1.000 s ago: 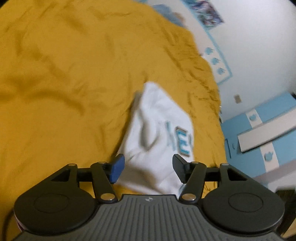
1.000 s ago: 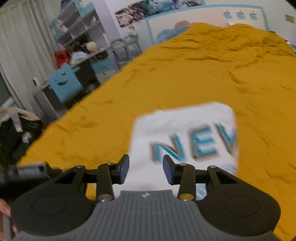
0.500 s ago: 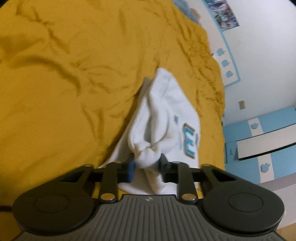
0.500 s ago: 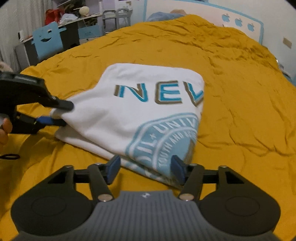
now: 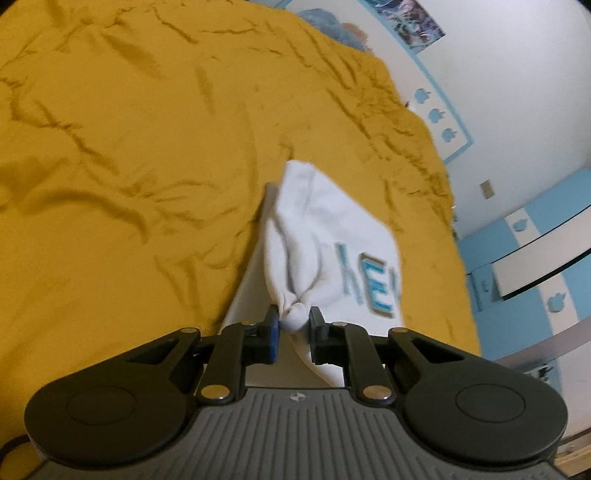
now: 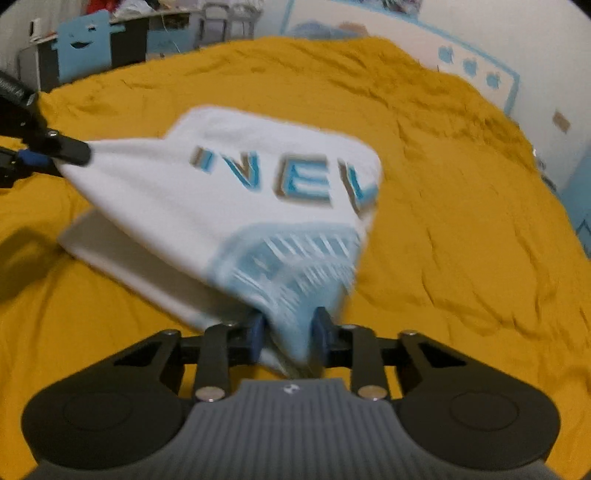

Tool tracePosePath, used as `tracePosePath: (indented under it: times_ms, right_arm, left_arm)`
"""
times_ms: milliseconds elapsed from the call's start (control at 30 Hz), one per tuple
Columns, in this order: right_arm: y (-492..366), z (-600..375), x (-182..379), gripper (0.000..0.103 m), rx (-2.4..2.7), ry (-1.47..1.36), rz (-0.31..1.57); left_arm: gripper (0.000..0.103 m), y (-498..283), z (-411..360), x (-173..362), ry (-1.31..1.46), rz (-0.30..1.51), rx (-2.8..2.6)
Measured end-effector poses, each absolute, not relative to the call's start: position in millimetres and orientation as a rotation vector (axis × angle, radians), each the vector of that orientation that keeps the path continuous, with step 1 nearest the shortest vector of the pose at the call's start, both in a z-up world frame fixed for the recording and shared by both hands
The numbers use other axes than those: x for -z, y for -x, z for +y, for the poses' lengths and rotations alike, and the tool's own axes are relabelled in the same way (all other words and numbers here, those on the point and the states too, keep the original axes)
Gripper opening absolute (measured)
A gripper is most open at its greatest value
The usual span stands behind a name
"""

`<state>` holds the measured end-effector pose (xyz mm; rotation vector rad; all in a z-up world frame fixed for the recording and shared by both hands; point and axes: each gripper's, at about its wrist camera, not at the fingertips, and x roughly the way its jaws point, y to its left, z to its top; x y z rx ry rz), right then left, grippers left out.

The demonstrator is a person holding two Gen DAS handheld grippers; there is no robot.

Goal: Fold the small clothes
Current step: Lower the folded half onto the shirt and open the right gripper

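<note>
A white shirt (image 6: pixel 236 192) with blue letters lies on a big yellow bed cover (image 6: pixel 443 184), near the middle of the bed and closer to the side edge by the wall. Part of it is lifted up off the cover.

The left gripper (image 5: pixel 293 319) is closing, and its two fingers pinch a bunched-up corner of the shirt right between them. In the right view the same gripper (image 6: pixel 55 155) shows at the left edge, holding that corner up, so the cloth stretches from it across the picture.

The right gripper (image 6: pixel 288 332) is closing too. The shirt's edge with the round blue print sits between its fingers, and they press on the cloth from both sides. That edge hangs up off the cover.

A second ago both grippers had their fingers wide apart and nothing in them, and the shirt lay flat. Half a second ago the left one had already grabbed its corner, but the right one was still open just in front of the printed edge. Now both hold the shirt, and it is pulled up between them.

Around the bed there is a white wall with small blue apple shapes (image 5: pixel 439 114), a poster (image 5: pixel 410 18) up high, and a blue and white cupboard (image 5: pixel 535 266) beside the bed. Past the far edge of the bed stands a blue chair with a smiling face (image 6: pixel 86 42) and a cluttered desk (image 6: pixel 166 22). Nothing lies on the cover between the grippers and the shirt.
</note>
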<state>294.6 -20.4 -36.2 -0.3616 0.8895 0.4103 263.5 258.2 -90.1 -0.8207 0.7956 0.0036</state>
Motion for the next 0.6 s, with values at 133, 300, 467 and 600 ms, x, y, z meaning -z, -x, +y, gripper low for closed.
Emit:
tracePosePath:
  times_ms: [133,300,467,600]
  right_arm:
    - [-291.5,-42.9,47.8,0.002,-0.396,0.300,0.952]
    - [-286.7,-56.9,22.5,0.000,-0.393,0.187,0.885]
    - [-282.6,-60.0,24.9,0.000,-0.406,0.197,0.914]
    - [-286.1,-65.9,58.7,0.000,-0.384,0.123,1.022]
  left_arm:
    - [0.016,-259.8,254.8,97.8,0.769,0.830,-0.041]
    - [0.016,-254.2,252.0,77.5,0.715,0.797,-0.040]
    - [0.015,-261.4,243.7,89.9,0.625,0.903,-0.108]
    - [0.016,-262.7,231.8,116.3,0.553,0.961,-0.140]
